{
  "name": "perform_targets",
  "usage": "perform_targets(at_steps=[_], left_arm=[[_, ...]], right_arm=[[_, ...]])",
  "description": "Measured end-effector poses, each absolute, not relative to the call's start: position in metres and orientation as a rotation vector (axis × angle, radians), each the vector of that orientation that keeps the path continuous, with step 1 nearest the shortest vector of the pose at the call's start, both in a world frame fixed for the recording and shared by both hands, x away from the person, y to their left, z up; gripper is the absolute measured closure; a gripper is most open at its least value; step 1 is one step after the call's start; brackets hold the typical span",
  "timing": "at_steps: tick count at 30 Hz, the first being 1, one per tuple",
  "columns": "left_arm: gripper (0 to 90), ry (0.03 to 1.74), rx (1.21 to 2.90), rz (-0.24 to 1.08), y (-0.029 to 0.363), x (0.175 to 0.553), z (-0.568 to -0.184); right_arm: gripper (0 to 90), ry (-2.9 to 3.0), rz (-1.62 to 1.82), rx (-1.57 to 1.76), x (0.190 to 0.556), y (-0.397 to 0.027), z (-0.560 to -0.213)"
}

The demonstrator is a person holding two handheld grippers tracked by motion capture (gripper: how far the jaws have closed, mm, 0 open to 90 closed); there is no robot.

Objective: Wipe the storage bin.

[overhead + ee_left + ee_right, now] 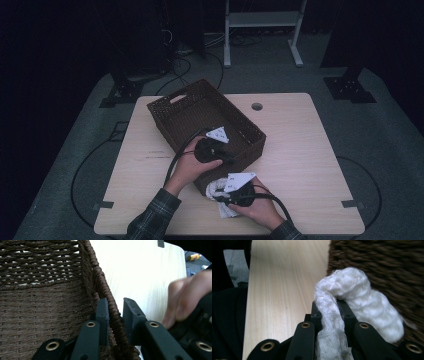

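Observation:
A dark brown woven basket (239, 111) stands askew on the light wooden table (300, 150). My left gripper (225, 159) sits at its near wall. In the left gripper view the jaws (115, 312) straddle the braided rim (100, 277), one inside and one outside, pressed on it. Just in front of the basket's near corner, my right gripper (218, 194) is shut on a white crumpled cloth (214, 187). In the right gripper view the cloth (362, 302) runs up between the jaws (329, 307) and bulges against the basket's outer wall (387, 262).
The basket's inside is bare weave (37, 302). Bare tabletop lies right of the basket and along the front edge (310, 210). A round cable hole (257, 106) is near the far edge. Fingers of the person's right hand (185, 300) are close beside the left gripper.

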State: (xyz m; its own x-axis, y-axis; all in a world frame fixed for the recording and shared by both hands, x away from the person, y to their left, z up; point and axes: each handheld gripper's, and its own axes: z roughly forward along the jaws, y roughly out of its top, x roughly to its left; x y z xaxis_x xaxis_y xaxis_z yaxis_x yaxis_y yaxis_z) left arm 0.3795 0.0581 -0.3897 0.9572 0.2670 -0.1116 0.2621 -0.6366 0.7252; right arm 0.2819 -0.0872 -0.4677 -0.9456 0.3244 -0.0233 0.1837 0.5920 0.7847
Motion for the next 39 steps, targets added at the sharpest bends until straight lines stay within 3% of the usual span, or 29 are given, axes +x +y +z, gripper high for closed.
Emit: perform_targets(at_steps=[26, 39], left_arm=[[72.3, 0.363, 2.245, -0.020, 0.072, 0.375, -0.380], [69.7, 0.407, 2.237, 0.041, 0.123, 0.357, -0.362]], right_arm=[[76.9, 2.363, 1.234, 0.788, 0.283, -0.212, -0.446], [76.7, 2.237, 1.149, 0.938, 0.289, -0.261, -0.450]])
